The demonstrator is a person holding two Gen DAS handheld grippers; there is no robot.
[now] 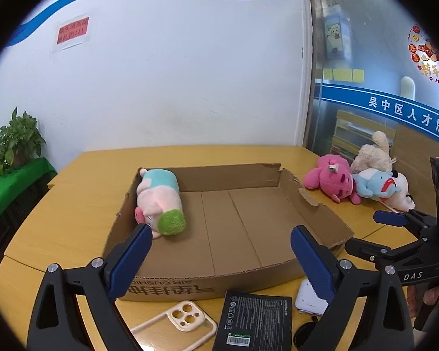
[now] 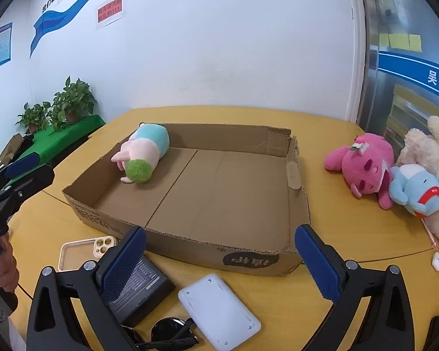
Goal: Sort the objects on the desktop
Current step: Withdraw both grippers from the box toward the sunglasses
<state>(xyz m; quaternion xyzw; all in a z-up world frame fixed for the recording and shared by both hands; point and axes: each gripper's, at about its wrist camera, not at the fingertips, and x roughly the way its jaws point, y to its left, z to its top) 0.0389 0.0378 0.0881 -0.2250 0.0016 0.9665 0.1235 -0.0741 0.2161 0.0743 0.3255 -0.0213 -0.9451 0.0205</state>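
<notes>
A shallow cardboard box (image 1: 248, 181) (image 2: 237, 140) sits on the yellow table. A pink, teal and green plush (image 1: 161, 201) (image 2: 143, 155) lies in its far left corner. A pink plush (image 1: 333, 181) (image 2: 365, 166), a blue plush (image 1: 377, 187) (image 2: 418, 193) and a cream plush (image 1: 371, 152) (image 2: 424, 146) lie in a pile to the right of the box. My left gripper (image 1: 219, 251) is open and empty above the box's near wall. My right gripper (image 2: 219, 257) is open and empty near the box's front edge; it also shows in the left wrist view (image 1: 395, 228).
In front of the box lie a cream phone case (image 1: 178, 321) (image 2: 82, 248), a black box (image 1: 254, 321) (image 2: 137, 286), a white flat device (image 1: 307, 298) (image 2: 219, 307) and sunglasses (image 2: 166, 333). Small white items (image 2: 437, 260) lie at the right. Potted plants (image 2: 70, 102) stand on a green shelf at the left.
</notes>
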